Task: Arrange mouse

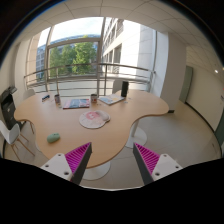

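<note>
From the gripper view I see my gripper (112,162) held high and well back from a light wooden table (60,112), looking down across it toward big windows (75,55) with a railing (100,72) and trees outside. The two fingers stand wide apart, pink pads (78,156) facing each other, and nothing sits between them; only floor and the table's near edge show in the gap.

Taking the table as my reference: near its middle, toward the near edge, lies a round pinkish-white item (93,118), which I read as a mouse pad or plate, with a small object on it that may be the mouse, though I cannot tell for sure. Behind it, toward the windows, stands a small dark cup-like thing (93,98). To the left of that lies a flat bluish item (74,103), like a book or tablet. At the table's far right end rests a pale flat thing (112,99) that looks like a laptop or papers. Off the table's left end stands a dark chair (9,108). Everything on the table is well beyond the fingers.
</note>
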Available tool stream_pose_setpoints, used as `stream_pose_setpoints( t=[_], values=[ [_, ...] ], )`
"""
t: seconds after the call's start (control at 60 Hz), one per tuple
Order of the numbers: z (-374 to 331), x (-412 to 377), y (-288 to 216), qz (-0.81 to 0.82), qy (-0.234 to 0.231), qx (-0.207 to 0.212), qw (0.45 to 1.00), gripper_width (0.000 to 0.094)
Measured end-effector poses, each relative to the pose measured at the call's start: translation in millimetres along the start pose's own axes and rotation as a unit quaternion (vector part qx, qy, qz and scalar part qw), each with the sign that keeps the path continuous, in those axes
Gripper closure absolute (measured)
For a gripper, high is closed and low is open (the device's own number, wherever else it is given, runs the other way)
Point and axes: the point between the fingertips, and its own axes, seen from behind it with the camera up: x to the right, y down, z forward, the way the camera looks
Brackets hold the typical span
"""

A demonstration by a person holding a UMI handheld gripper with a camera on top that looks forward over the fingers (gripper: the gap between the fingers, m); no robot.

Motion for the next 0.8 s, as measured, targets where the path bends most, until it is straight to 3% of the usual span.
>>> stream_pose_setpoints(
  t=[0.133, 0.367, 0.633, 0.8],
  values=[
    [-1, -2, 6, -0.002, 0.003, -0.008, 1.0, 0.0084],
    [-14, -42, 64, -0.019, 0.006, -0.035, 0.999, 0.0085],
    [-6, -165, 144, -0.019, -0.034, -0.081, 0.996, 0.0085],
    [30, -261, 143, -0.035, -0.087, -0.074, 0.993, 0.0082]
  ],
)
